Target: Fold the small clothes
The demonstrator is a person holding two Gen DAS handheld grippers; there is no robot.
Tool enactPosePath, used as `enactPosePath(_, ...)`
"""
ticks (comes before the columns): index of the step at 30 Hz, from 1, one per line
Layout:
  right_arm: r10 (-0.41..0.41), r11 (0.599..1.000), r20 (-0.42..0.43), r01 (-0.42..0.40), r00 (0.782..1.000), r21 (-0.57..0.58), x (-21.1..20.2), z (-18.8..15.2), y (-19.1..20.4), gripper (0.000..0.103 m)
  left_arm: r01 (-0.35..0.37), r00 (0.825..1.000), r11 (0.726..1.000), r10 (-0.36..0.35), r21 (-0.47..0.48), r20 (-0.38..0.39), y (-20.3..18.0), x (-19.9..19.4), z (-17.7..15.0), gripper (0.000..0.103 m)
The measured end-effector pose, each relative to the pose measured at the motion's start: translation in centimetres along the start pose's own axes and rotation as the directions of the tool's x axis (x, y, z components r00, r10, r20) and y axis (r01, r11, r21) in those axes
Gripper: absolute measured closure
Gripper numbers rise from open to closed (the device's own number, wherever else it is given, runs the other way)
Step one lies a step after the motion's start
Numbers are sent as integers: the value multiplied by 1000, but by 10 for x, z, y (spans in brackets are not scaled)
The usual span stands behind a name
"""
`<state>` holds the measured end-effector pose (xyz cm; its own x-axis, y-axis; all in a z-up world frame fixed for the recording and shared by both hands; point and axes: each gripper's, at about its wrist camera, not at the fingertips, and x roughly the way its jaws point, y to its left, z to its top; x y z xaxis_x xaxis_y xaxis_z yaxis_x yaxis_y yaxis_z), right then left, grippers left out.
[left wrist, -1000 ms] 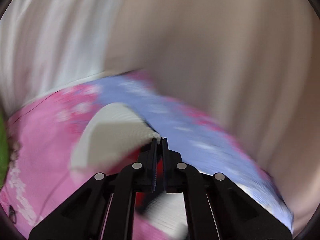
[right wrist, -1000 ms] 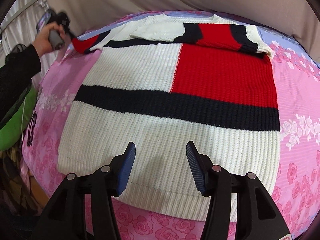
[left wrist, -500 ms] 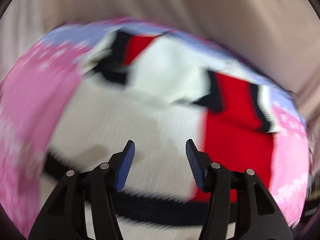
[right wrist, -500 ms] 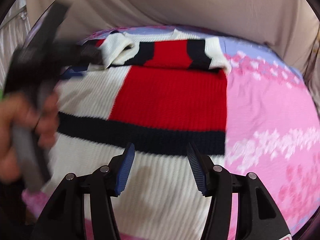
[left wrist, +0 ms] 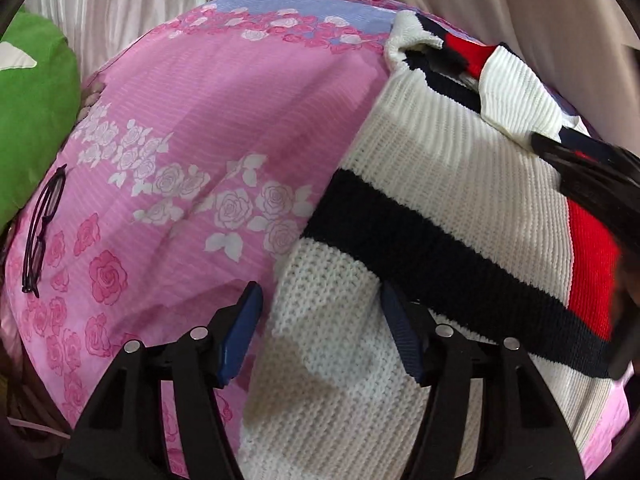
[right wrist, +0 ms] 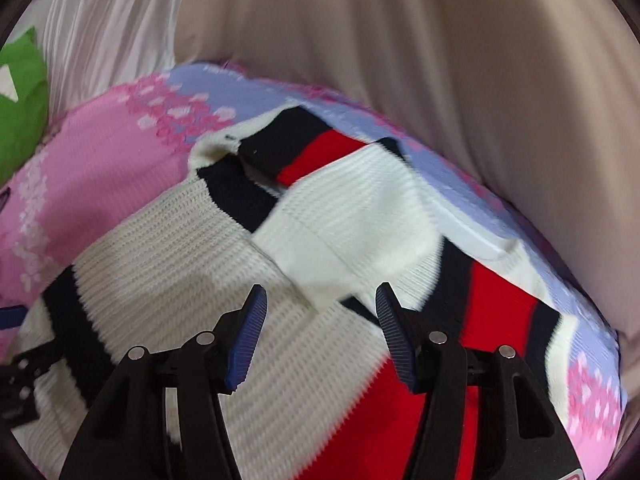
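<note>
A knit sweater (left wrist: 436, 184) in white, navy and red lies flat on a pink rose-print bedsheet (left wrist: 208, 128). One sleeve (right wrist: 352, 224) is folded across its upper part. My left gripper (left wrist: 320, 328) is open and empty, low over the sweater's left lower edge. My right gripper (right wrist: 318, 326) is open and empty, above the folded sleeve's white cuff. It shows blurred at the right edge of the left wrist view (left wrist: 592, 184).
Dark-framed glasses (left wrist: 42, 232) lie on the sheet at the left. A green cushion (left wrist: 32, 108) sits at the far left. Beige and white curtains (right wrist: 420, 48) hang behind the bed.
My left gripper let go of the sleeve, opened and swung down to the sweater's left lower edge. My right gripper moved from the hem up toward the folded sleeve.
</note>
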<state>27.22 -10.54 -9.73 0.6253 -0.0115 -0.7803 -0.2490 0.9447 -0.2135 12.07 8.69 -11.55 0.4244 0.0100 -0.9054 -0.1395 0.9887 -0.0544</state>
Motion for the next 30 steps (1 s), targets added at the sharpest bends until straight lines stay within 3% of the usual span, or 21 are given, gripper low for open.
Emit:
enactPosePath(4, 26, 999, -71, -23, 997, 43, 43, 12, 3, 54, 15, 1000, 1000, -15, 1, -1, 1, 1, 2, 43)
enactPosePath(6, 25, 996, -77, -18, 997, 83, 54, 14, -3, 69, 28, 1000, 1000, -28, -5, -5, 1, 0, 3, 44)
enactPosePath(7, 29, 993, -69, -21, 997, 113, 55, 17, -8, 78, 43, 999, 999, -43, -17, -11, 3, -2, 5, 44)
enactPosePath(8, 35, 989, -67, -25, 997, 142, 54, 20, -13, 94, 62, 998, 998, -62, -33, -9, 4, -4, 7, 44)
enactPosePath(9, 54, 981, -56, -42, 997, 188, 50, 23, -21, 100, 84, 996, 995, -84, -50, -1, 6, -8, 12, 44)
enactPosePath(12, 60, 929, 73, -83, 995, 362, 8, 30, -58, 100, 194, 981, 976, -190, -95, 44, 6, -22, 39, 44)
enactPosePath(15, 33, 798, 235, -167, 971, 579, -57, 19, -119, 100, 345, 937, 931, -334, -121, 104, -7, -32, 83, 40)
enactPosePath(16, 13, 758, 254, -176, 967, 629, -69, 11, -137, 100, 366, 929, 922, -354, -124, 113, -12, -32, 93, 37)
enactPosePath(18, -30, 678, 229, -149, 973, 720, -78, -13, -170, 100, 401, 914, 907, -388, -130, 118, -28, -24, 117, 36)
enactPosePath(21, -103, 594, 10, 53, 995, 803, -47, -66, -210, 100, 392, 919, 908, -379, -145, 110, -51, 0, 144, 36)
enactPosePath(22, -85, 571, -73, 109, 994, 814, -28, -84, -220, 98, 381, 924, 911, -368, -158, 103, -56, 9, 151, 36)
enactPosePath(24, -10, 531, -147, 129, 989, 837, -4, -110, -230, 95, 366, 931, 910, -359, -194, 69, -62, 29, 161, 36)
enactPosePath(26, 20, 481, -127, 102, 992, 871, -3, -124, -231, 90, 353, 934, 902, -356, -247, 32, -63, 50, 166, 36)
enactPosePath(28, -6, 495, -88, 79, 996, 866, -14, -124, -223, 81, 326, 941, 895, -337, -303, 17, -60, 65, 168, 36)
enactPosePath(30, -35, 532, -64, 73, 997, 843, -29, -122, -212, 53, 314, 945, 885, -325, -345, 25, -55, 72, 170, 36)
